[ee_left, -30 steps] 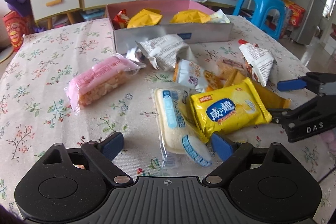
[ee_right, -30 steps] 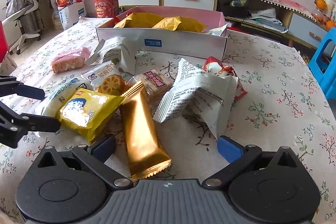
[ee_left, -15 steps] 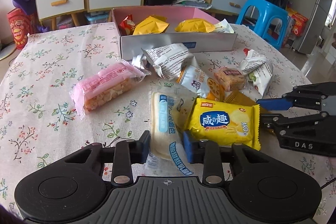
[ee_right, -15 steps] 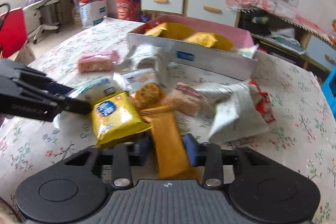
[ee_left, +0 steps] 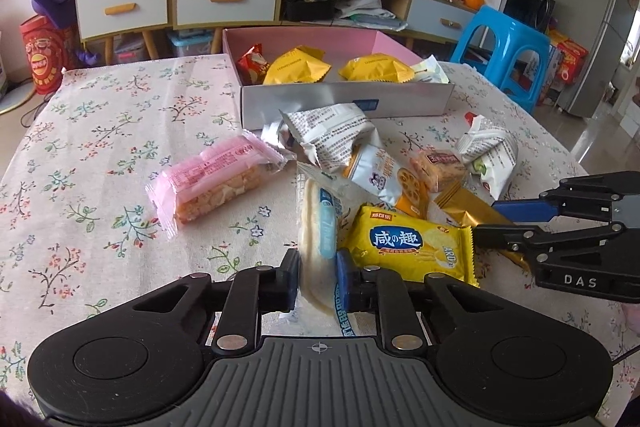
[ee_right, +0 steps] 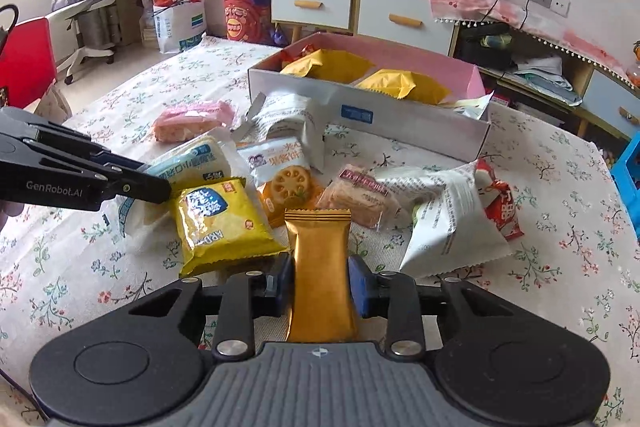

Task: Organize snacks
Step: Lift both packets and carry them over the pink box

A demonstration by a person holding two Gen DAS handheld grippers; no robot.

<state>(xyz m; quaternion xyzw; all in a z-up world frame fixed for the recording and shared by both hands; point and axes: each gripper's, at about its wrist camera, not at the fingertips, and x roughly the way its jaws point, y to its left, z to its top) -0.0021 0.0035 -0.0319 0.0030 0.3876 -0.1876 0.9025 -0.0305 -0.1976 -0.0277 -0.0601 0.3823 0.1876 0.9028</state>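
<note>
My left gripper [ee_left: 318, 281] is shut on a clear-wrapped white bread packet [ee_left: 316, 243] with blue print, lifted a little at its near end; the packet also shows in the right wrist view [ee_right: 192, 163]. My right gripper [ee_right: 320, 287] is shut on a gold bar packet [ee_right: 322, 267], also seen in the left wrist view [ee_left: 464, 211]. A yellow cracker packet [ee_left: 412, 247] lies between them. The open pink-lined box [ee_left: 348, 107] at the back holds yellow packets [ee_left: 296, 69].
On the flowered tablecloth [ee_left: 100, 187] lie a pink wafer packet [ee_left: 216, 179], white printed packets [ee_left: 332, 135], a lotus-chip packet [ee_left: 380, 175], a small brown cake [ee_left: 440, 163] and a red packet [ee_right: 500, 207]. A blue stool [ee_left: 508, 51] stands beyond the table.
Both grippers went from open to shut: the left closed on the bread packet, the right on the gold bar. Both have risen a little with their packets.
</note>
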